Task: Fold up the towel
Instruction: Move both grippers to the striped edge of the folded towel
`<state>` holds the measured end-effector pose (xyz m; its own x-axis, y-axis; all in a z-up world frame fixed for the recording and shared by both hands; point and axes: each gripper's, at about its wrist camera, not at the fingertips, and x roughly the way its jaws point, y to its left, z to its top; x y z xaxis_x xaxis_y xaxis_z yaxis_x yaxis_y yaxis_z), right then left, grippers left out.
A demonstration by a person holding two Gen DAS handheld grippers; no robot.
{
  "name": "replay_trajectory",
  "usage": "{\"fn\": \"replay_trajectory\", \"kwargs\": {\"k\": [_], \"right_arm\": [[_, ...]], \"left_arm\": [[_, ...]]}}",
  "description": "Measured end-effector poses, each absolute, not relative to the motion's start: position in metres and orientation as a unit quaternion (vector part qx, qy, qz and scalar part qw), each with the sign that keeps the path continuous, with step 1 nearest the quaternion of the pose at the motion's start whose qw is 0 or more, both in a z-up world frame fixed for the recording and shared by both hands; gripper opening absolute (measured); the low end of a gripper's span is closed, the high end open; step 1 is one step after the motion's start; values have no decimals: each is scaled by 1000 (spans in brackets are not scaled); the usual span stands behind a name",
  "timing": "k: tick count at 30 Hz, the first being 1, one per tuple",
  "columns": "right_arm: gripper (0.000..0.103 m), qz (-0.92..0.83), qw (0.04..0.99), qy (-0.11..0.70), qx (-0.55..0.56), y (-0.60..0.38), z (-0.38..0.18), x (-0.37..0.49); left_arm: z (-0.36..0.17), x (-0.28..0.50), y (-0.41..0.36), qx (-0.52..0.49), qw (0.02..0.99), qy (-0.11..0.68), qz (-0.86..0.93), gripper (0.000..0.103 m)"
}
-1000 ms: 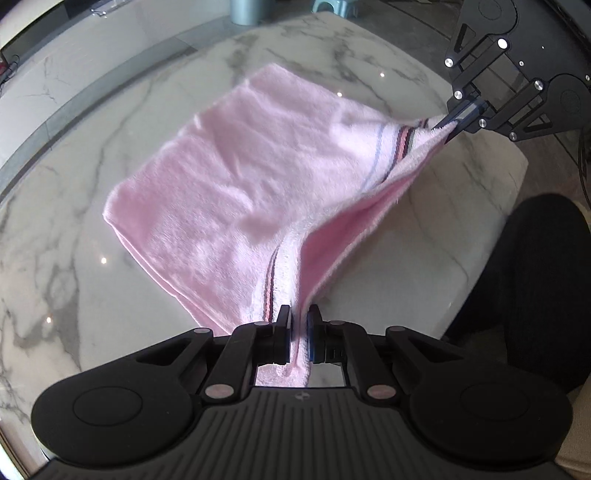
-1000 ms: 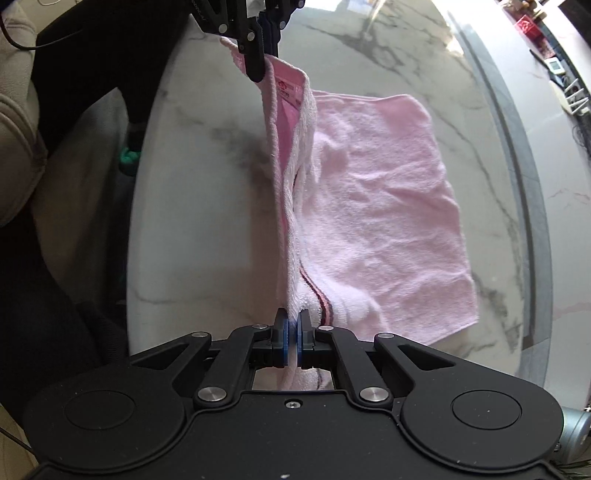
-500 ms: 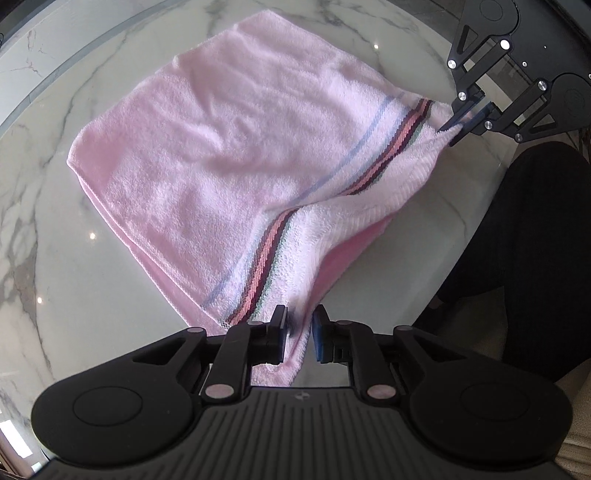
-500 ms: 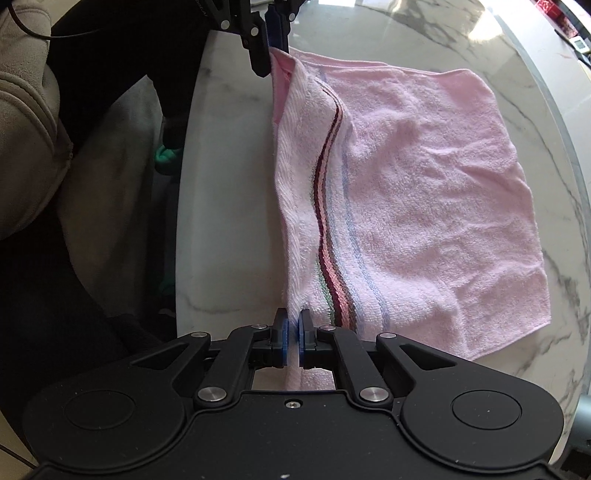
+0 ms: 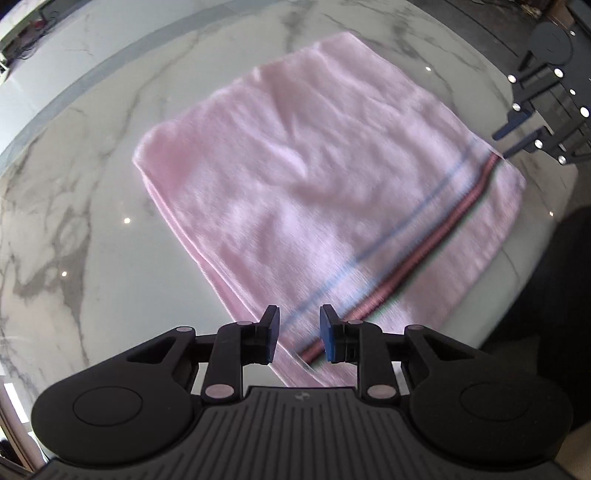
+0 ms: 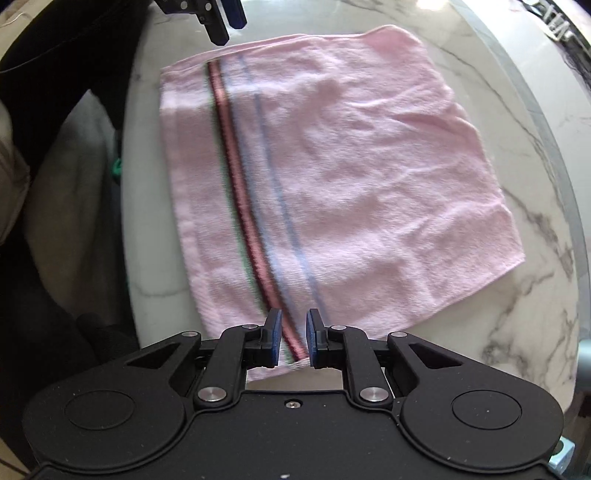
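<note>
A pink towel (image 5: 314, 192) with dark red and blue stripes lies folded flat on the white marble table (image 5: 74, 229). It also shows in the right wrist view (image 6: 332, 177). My left gripper (image 5: 297, 338) is open just above the towel's near striped corner and holds nothing. My right gripper (image 6: 293, 341) is open over the other striped corner and holds nothing. The right gripper shows at the far right of the left wrist view (image 5: 513, 138). The left gripper shows at the top of the right wrist view (image 6: 225, 18).
The table's rounded edge (image 6: 127, 192) runs close beside the striped end of the towel. A person in dark clothing (image 6: 55, 55) is past that edge. A grey band (image 6: 554, 147) rings the table top on the far side.
Both grippers have opened and let go of the striped edge. The towel's lifted half has dropped flat onto the lower layer. Both grippers have drawn back a little.
</note>
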<state>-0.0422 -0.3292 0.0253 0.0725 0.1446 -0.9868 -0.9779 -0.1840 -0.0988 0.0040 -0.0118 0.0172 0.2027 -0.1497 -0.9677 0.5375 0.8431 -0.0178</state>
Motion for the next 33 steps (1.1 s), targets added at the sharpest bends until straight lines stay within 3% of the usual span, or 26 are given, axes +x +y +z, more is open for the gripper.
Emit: {"fn": "replay_trajectory", "kwargs": {"k": [2, 7, 10, 21, 33], "right_arm": [[14, 538, 529, 388, -529, -321, 24, -25], [10, 514, 577, 389, -501, -307, 25, 16], [9, 504, 592, 386, -496, -298, 23, 39], [9, 473, 643, 391, -458, -235, 6, 120], [7, 459, 637, 424, -451, -232, -16, 134]], "left_arm": [[17, 25, -6, 152, 767, 587, -209, 21], [20, 69, 5, 128, 780, 583, -190, 6], [19, 93, 9, 121, 787, 579, -175, 3], [-17, 149, -2, 99, 780, 594, -171, 2], [-26, 157, 14, 82, 781, 597, -165, 2]]}}
